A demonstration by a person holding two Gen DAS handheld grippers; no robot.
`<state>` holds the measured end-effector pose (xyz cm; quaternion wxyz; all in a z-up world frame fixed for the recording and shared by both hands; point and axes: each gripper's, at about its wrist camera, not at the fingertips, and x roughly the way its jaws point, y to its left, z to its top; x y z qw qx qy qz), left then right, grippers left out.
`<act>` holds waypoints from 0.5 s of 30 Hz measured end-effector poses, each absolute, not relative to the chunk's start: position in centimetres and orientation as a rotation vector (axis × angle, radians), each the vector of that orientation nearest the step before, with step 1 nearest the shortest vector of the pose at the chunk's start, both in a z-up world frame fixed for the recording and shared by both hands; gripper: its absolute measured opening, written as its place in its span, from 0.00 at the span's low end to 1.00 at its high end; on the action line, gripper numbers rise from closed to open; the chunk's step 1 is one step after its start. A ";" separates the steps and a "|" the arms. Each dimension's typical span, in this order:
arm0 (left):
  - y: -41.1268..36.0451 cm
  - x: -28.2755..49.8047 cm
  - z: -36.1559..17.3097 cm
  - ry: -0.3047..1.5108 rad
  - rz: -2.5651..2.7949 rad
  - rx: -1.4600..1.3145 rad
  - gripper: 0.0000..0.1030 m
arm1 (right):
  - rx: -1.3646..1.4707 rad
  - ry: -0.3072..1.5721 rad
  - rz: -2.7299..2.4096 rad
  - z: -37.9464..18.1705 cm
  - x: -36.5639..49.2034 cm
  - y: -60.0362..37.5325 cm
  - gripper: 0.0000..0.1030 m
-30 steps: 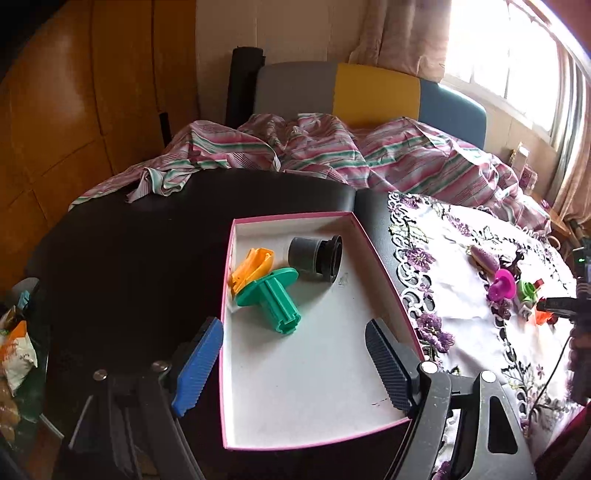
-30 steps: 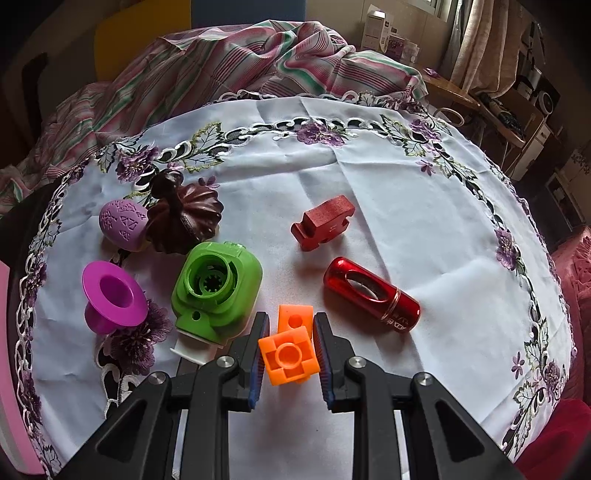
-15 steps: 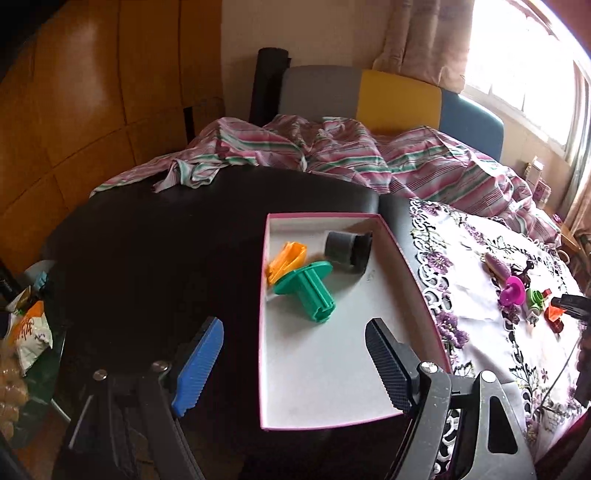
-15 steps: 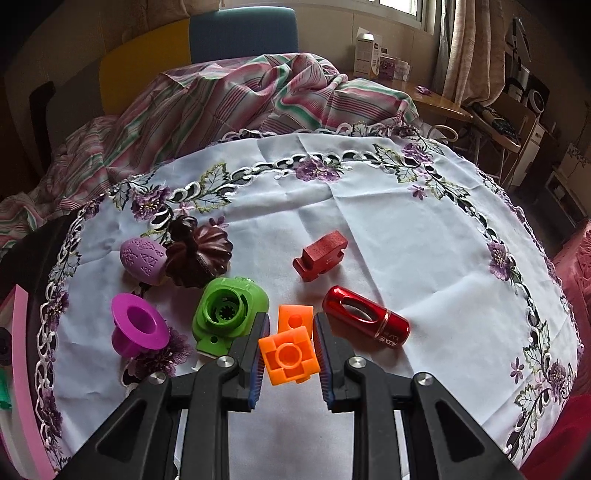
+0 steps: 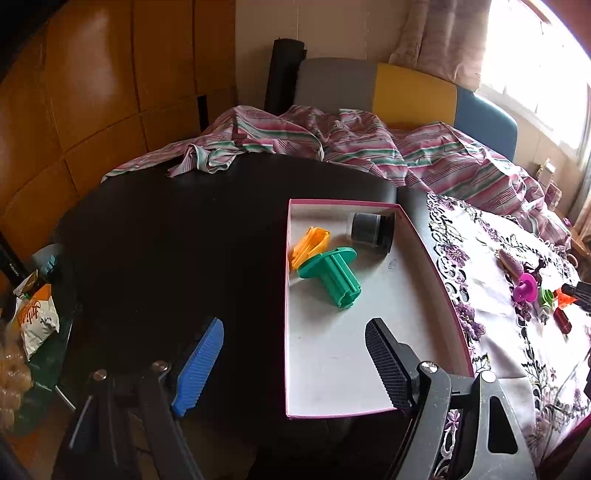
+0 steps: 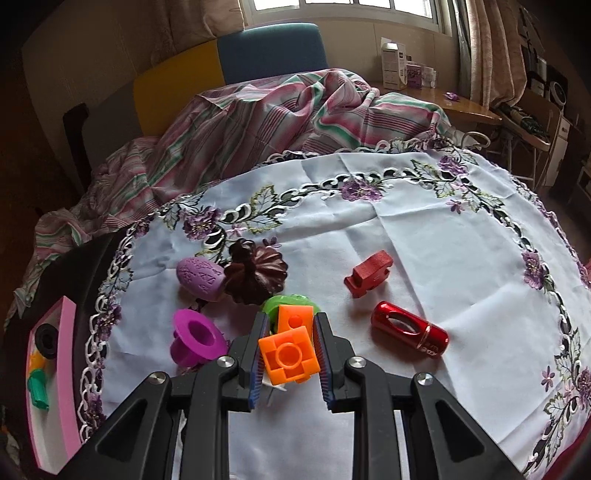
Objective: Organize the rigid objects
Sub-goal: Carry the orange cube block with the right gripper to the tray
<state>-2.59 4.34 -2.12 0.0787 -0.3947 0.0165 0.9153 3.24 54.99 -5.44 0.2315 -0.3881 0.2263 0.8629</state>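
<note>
The orange block (image 6: 290, 352) is clamped in the right claw (image 6: 289, 356), above the white cloth (image 6: 424, 251). The left claw (image 5: 295, 369) stands wide open, empty, near the pink-edged box (image 5: 424, 254).

Daylight from the window (image 5: 535, 55), blown out to white at upper right in the left wrist view; same glare along the panes (image 6: 343, 5) at the far top in the right wrist view. Black table (image 5: 177, 236) nearly featureless, detail lost in shadow. White tablecloth (image 6: 424, 258) evenly lit, soft short shadows under the objects. Strong fisheye bending and dark vignette at corners. Focus sharp in the centre, softer toward the edges. No motion blur.
</note>
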 end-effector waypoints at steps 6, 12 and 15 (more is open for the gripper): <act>3.8 -2.7 -2.4 0.039 2.736 -1.190 0.78 | -1.136 0.553 2.484 -4.2 1.8 50.9 0.23; 3.1 -2.8 -2.7 0.012 2.736 -1.199 0.78 | -1.204 0.450 2.670 -2.0 -0.5 43.8 0.23; 2.7 -2.9 -3.1 0.000 2.733 -1.216 0.78 | -1.255 0.405 2.763 -1.6 -1.6 39.7 0.23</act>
